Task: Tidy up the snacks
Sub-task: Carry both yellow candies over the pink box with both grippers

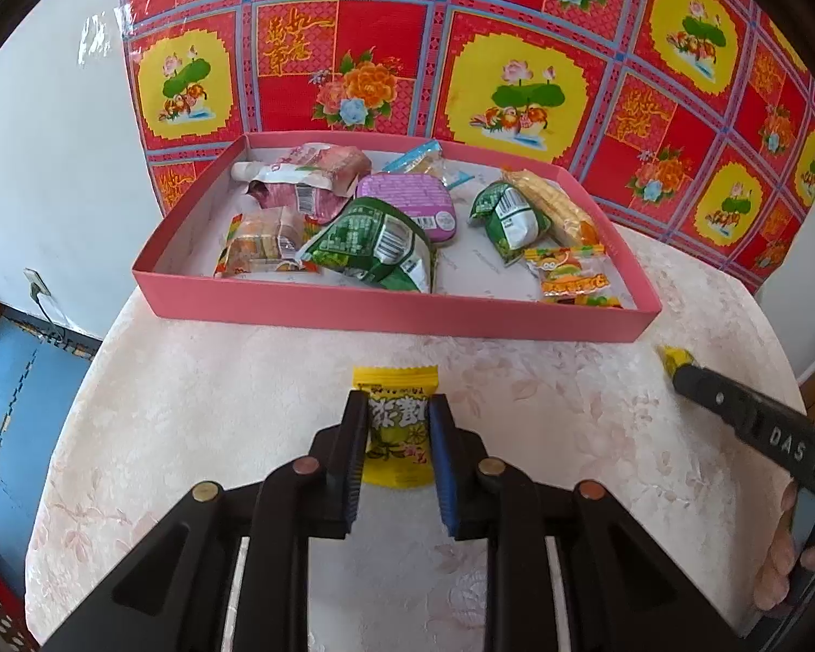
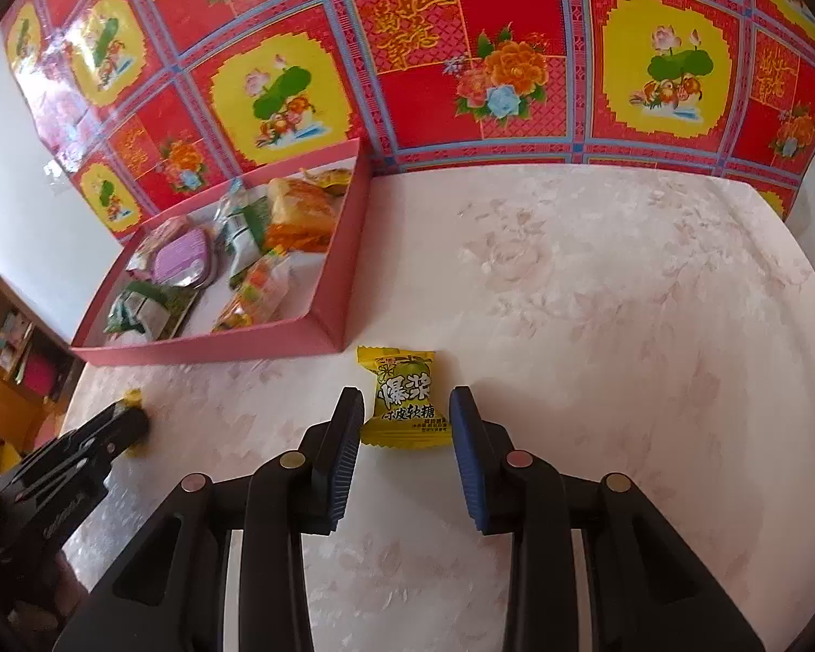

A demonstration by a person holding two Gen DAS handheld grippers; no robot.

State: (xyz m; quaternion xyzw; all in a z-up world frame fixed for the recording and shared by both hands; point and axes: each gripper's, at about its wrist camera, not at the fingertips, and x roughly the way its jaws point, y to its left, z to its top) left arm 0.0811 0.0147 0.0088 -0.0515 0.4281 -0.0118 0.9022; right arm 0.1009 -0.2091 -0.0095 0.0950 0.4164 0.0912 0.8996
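Observation:
Two yellow candy packets lie on the pale tablecloth in front of a pink box (image 1: 386, 315) with several snacks in it. In the left wrist view, my left gripper (image 1: 398, 405) is shut on one yellow candy packet (image 1: 395, 418), pads pressed on both its sides. In the right wrist view, my right gripper (image 2: 406, 399) is open around the other yellow candy packet (image 2: 405, 396), with gaps on both sides. The pink box (image 2: 212, 350) is to its left. Each gripper shows in the other's view: the right one (image 1: 679, 369) and the left one (image 2: 130, 424).
A red and yellow flowered sheet (image 1: 462, 54) stands behind the table. The table edge curves at the left (image 1: 76, 396), with blue floor mats (image 1: 11, 402) below. A wooden shelf (image 2: 11, 348) is far left in the right wrist view.

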